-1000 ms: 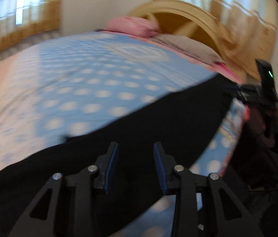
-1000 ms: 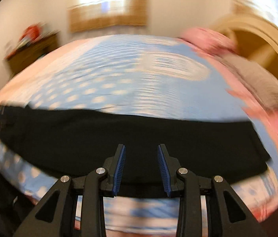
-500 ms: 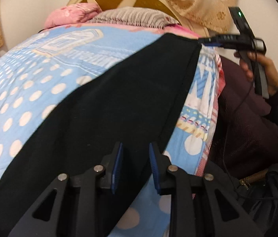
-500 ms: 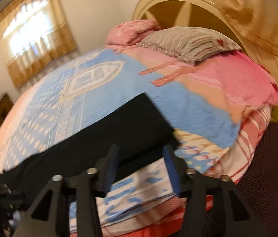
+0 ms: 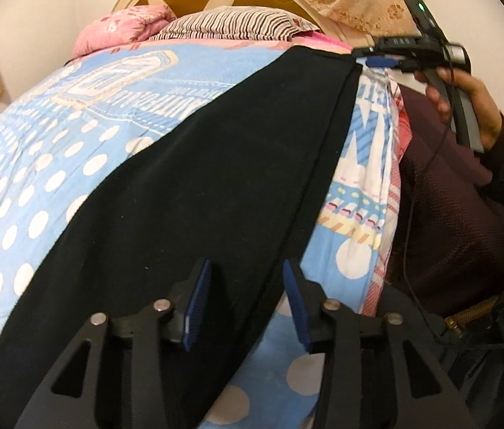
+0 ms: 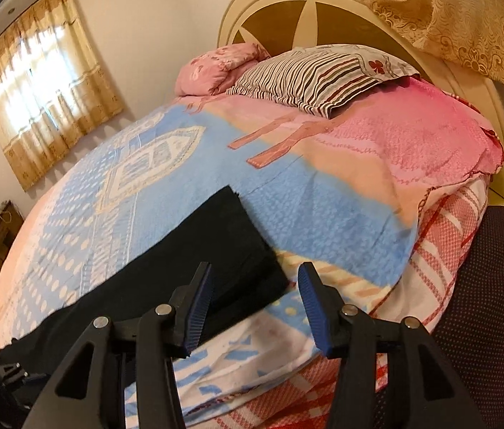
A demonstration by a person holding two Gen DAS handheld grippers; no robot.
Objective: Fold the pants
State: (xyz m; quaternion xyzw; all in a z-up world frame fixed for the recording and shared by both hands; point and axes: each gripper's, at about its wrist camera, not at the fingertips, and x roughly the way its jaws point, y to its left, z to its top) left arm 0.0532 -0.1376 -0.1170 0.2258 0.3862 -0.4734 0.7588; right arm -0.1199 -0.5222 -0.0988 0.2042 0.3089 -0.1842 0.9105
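1. Bedroom walls are pale, with a curtained window (image 6: 48, 96) on the far side and a round-topped cream headboard (image 6: 323, 18) behind the bed (image 6: 323, 214).
2. Covering the bed is a blue spread with white dots (image 5: 37, 196) and a pink band toward the head, where a striped pillow (image 6: 323, 75) and a pink pillow (image 6: 216, 68) lie side by side.
3. Black pants (image 5: 198, 196) lie flat along the near edge of the bed as one long, narrow band; a seam line runs down their length close to the edge nearest the person.
4. One end of the pants (image 6: 237, 250) lies squarely cut on the blue spread, well short of the pillows.
5. A dark maroon chair back (image 5: 459, 232) stands just beside the bed edge.
6. The person's right hand (image 5: 466, 107), in a dark sleeve, grips the handle of the right gripper (image 5: 377, 55), which reaches level toward the far corner of the pants.
7. The right gripper (image 6: 255, 296), seen from its own camera, tilts down over that corner; its jaws have just been opening and stand apart, with the cloth's corner below them, not pinched.
8. The left gripper (image 5: 248, 293) angles steeply down over the near stretch of the pants; its jaws have just been opening and are released, the cloth edge lying between the pads without being pressed.
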